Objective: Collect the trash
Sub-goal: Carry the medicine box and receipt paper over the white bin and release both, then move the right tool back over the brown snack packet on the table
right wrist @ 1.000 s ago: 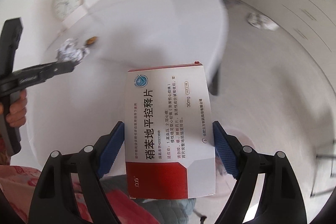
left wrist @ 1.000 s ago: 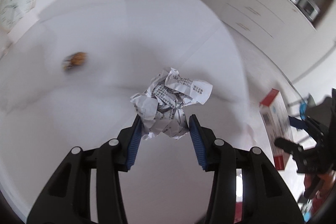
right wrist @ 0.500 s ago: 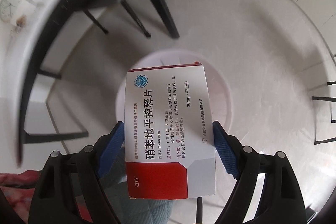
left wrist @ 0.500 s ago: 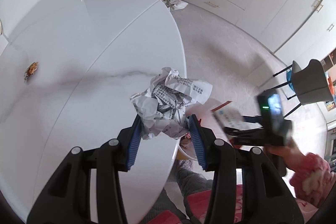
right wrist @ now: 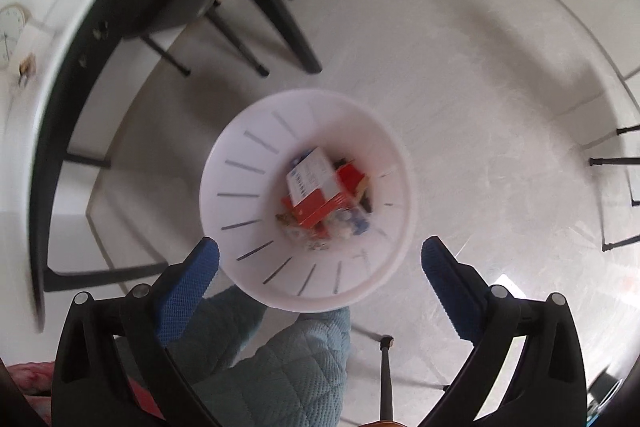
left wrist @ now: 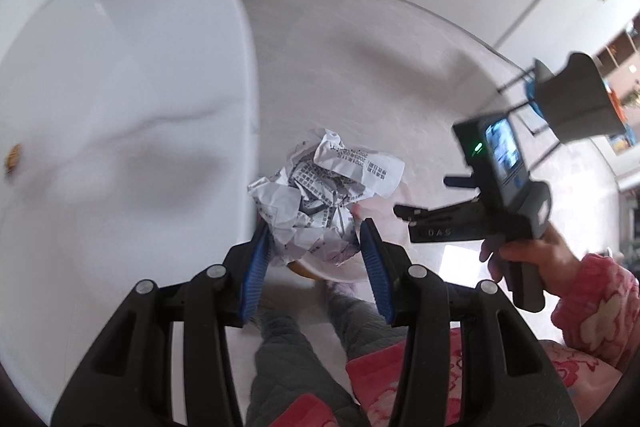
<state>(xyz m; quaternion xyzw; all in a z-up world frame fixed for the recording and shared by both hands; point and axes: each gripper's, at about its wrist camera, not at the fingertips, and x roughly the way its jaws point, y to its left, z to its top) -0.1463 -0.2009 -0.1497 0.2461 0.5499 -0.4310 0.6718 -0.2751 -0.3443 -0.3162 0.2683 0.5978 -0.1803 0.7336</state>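
Above the bin, right fingers just opened empty; left fingers clench crumpled paper.

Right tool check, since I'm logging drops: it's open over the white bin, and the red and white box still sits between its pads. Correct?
Not quite. The right tool is open over the white bin, but the right wrist view shows the red and white box lying inside the bin.

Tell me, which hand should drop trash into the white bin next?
Left, probably. The left tool grips the crumpled paper near the white bin. The right tool, jaws just opened, is empty; its red and white box lies inside.
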